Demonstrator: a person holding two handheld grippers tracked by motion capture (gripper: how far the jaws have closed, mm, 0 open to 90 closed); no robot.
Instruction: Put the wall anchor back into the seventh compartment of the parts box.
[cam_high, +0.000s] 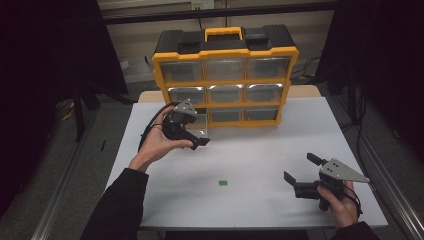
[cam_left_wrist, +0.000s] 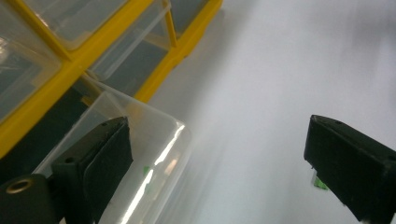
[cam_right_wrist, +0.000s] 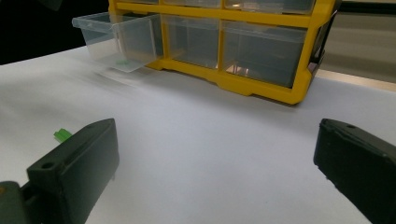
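Seen from above, the left gripper (cam_high: 192, 131) hangs at about ten o'clock on the white table (cam_high: 260, 150), held in a hand (cam_high: 159, 140) that comes up from a dark sleeve (cam_high: 120, 205). Its jaws stand wide apart with nothing between them, and they point toward three o'clock, just over the front of a clear drawer (cam_high: 200, 124) pulled out of the bottom left slot of the yellow organizer (cam_high: 225, 75). In the left gripper view one jaw lies across the drawer's (cam_left_wrist: 140, 154) near corner, though whether it touches the plastic cannot be told; a small green speck (cam_left_wrist: 146, 171) shows through the drawer wall.

A small green piece (cam_high: 223, 183) lies flat on the bare table at about six o'clock, well apart from the drawer and roughly between the two grippers. In the right gripper view the same green piece (cam_right_wrist: 61, 135) peeks out just beside that gripper's left jaw, and the drawer (cam_right_wrist: 116, 39) sits out at eleven o'clock with a green bit (cam_right_wrist: 122, 62) on its floor.

At about four o'clock the right gripper (cam_high: 302, 172) rests low near the table's front edge, in the right hand (cam_high: 340, 200), jaws open wide and empty, aimed toward nine o'clock at the green piece
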